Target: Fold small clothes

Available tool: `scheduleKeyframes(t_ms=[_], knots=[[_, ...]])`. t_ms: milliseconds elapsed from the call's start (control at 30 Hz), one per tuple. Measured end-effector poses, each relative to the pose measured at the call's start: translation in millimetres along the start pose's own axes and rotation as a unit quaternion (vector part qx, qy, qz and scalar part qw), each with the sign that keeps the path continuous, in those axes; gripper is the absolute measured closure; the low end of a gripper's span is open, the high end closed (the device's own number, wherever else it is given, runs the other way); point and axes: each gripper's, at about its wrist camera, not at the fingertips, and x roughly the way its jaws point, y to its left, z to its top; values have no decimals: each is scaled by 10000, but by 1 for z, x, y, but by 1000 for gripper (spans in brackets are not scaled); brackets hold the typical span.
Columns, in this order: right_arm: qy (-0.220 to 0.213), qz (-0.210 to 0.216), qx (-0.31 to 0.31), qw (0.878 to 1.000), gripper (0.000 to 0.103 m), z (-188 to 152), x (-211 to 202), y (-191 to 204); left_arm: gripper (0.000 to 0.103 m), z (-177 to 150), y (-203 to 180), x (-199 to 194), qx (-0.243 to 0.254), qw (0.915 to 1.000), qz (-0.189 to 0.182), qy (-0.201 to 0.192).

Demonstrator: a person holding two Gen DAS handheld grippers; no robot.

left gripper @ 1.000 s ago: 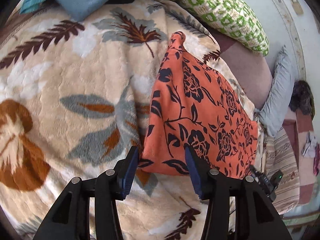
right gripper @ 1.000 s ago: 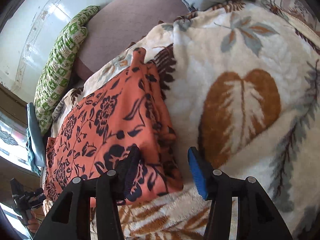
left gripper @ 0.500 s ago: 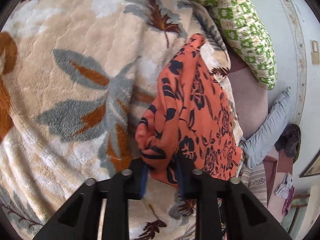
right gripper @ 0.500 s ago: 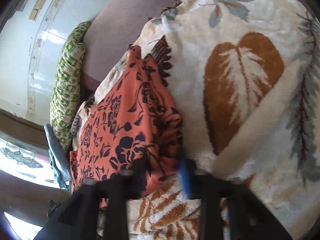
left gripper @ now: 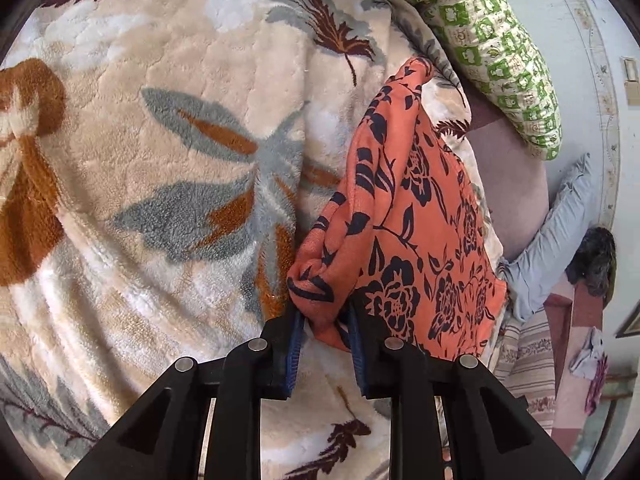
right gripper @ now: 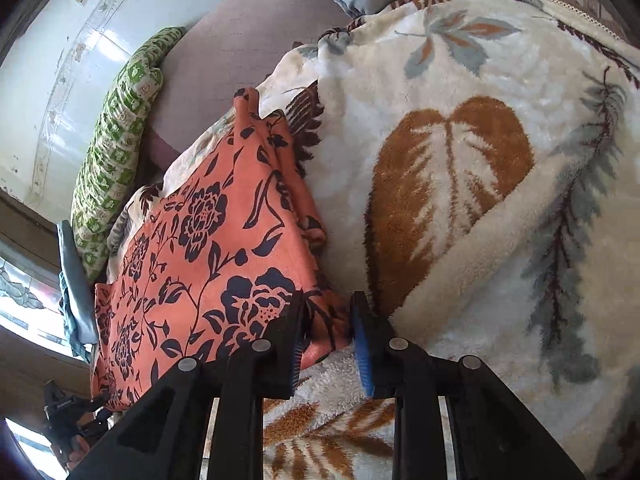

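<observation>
Blue-padded fingers (left gripper: pixel 295 344) of the left gripper (left gripper: pixel 325 344) and right gripper (right gripper: pixel 328 340) are clamped on bunched corners of the orange floral garment (left gripper: pixel 404 216), spread over a plush leaf-patterned blanket (left gripper: pixel 180 168); a second ago both were held apart.

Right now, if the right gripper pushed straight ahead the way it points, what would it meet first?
The right gripper is already shut on a corner of the orange cloth, so more of that cloth comes first, with the leaf-print blanket under it. Depth is unclear.
</observation>
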Motion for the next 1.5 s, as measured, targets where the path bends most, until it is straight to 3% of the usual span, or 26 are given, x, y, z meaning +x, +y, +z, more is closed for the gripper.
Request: scheduleKeyframes(t_ms=[100, 167, 233, 267, 333, 500, 633, 767, 900, 1000, 1167, 1233, 1267, 1433, 1500], knots=[[-415, -203, -249, 9986, 73, 1, -24, 18, 78, 6, 9, -32, 223, 9993, -1, -313], [-514, -68, -571, 9970, 62, 0, -33, 40, 75, 7, 10, -54, 369, 9975, 11, -600], [-440, 135, -1029, 9936, 53, -8, -33, 75, 67, 16, 5, -65, 485, 9960, 55, -754], [-360, 231, -1296, 9906, 50, -16, -30, 94, 57, 22, 3, -66, 537, 9957, 92, -753], [-134, 419, -1937, 9801, 49, -37, -21, 138, 55, 34, -5, -63, 609, 9957, 160, -679], [444, 848, -3478, 9327, 49, -119, 16, 246, 55, 81, -39, -14, 822, 9963, 264, 33], [716, 1024, -4518, 8833, 48, -182, 39, 308, 55, 118, -54, 7, 983, 9937, 277, 460], [450, 817, -5496, 8302, 47, -232, 51, 346, 51, 142, -66, 27, 1260, 9890, 204, 750], [426, 554, -5939, 8015, 45, -258, 70, 367, 51, 162, -75, 51, 1513, 9832, 409, 939], [124, 269, -6271, 7784, 45, -274, 80, 376, 51, 177, -80, 65, 1573, 9815, 478, 982], [-171, 116, -6247, 7806, 49, -271, 97, 392, 50, 194, -92, 88, 1555, 9809, 509, 1050], [-223, 205, -6184, 7853, 71, -266, 96, 392, 50, 196, -96, 98, 1588, 9796, 543, 1105], [-211, 294, -6133, 7890, 76, -262, 96, 392, 50, 197, -100, 106, 1622, 9787, 583, 1117], [-252, 433, -5964, 8011, 78, -253, 93, 387, 48, 192, -110, 137, 1632, 9767, 554, 1278], [-243, 474, -5931, 8034, 78, -252, 93, 387, 48, 185, -118, 147, 1805, 9736, 710, 1206]])
